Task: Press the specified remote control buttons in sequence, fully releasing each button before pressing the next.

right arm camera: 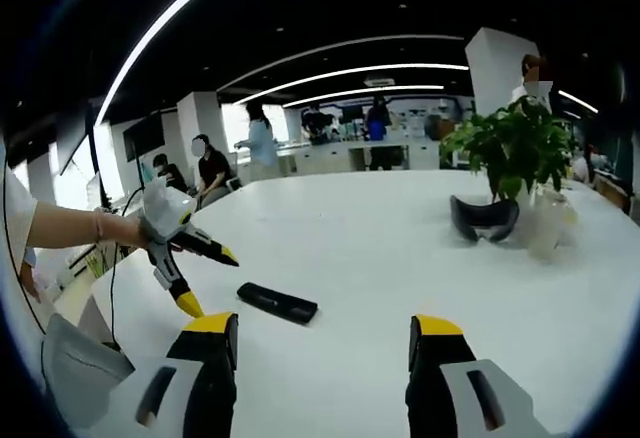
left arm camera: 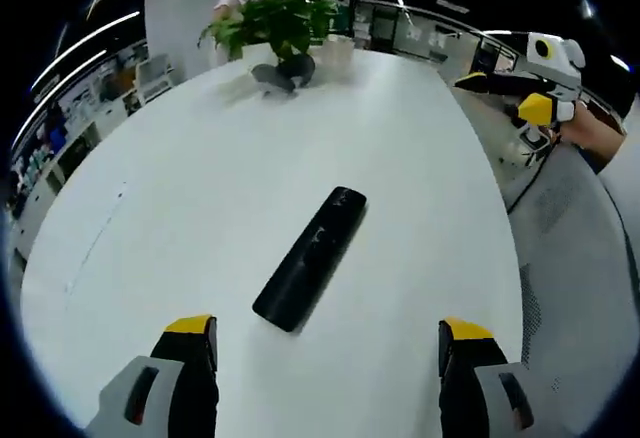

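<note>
White tabletop [left arm camera: 200, 188] is seen with the black remote control [left arm camera: 310, 256] at frame centre, untouched, between the spread, empty jaws of the left gripper [left arm camera: 328, 343]; the right gripper [right arm camera: 323, 343], likewise released, should be lowered squarely onto one button.

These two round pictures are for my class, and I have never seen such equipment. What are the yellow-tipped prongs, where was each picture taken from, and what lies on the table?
A person holds a two-jaw gripper tool in each hand; each tool carries a fisheye camera. The left gripper and the right gripper both stand open, holding nothing. In the right gripper view, the left gripper appears again, held in a hand. On the round white table lie a long black remote control, a green potted plant and a dark curved headset-like object beside it.
</note>
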The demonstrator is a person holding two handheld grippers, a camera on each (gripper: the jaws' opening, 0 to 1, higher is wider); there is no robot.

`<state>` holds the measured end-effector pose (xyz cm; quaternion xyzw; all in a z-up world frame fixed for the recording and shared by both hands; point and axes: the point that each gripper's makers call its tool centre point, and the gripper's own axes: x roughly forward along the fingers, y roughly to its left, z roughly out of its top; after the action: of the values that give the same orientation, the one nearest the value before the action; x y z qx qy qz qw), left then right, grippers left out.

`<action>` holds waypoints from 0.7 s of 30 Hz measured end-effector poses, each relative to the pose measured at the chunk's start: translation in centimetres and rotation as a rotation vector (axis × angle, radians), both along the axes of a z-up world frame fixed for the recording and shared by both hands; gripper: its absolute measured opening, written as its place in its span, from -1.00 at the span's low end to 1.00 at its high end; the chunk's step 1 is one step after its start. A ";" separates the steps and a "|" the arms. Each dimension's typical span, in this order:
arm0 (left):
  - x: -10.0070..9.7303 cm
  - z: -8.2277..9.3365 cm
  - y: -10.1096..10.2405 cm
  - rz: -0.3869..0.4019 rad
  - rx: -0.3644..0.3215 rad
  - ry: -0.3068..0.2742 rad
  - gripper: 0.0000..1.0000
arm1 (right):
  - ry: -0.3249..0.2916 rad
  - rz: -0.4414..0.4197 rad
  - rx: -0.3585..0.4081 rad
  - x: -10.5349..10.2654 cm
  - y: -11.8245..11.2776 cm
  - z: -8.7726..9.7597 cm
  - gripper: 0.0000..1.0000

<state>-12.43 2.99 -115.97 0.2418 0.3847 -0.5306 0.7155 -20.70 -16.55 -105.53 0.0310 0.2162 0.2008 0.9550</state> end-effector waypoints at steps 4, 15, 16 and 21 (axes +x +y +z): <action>0.5 -0.4 -0.2 -0.051 0.039 0.009 0.87 | 0.004 0.004 0.000 -0.1 0.0 -0.1 0.34; 1.4 -1.8 -1.0 -0.139 0.098 0.036 0.74 | -0.003 0.018 -0.009 -0.3 -0.5 -0.1 0.15; 1.4 -2.1 -1.1 -0.143 0.108 0.046 0.74 | -0.002 0.018 -0.009 -0.3 -0.5 -0.1 0.13; 1.4 -2.7 -1.5 -0.179 0.134 0.045 0.66 | 0.003 0.017 -0.004 -0.5 -0.7 -0.1 0.08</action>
<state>-11.06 1.46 -118.67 0.3105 0.4124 -0.5707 0.6386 -21.16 -17.29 -105.59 0.0274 0.2181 0.2084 0.9530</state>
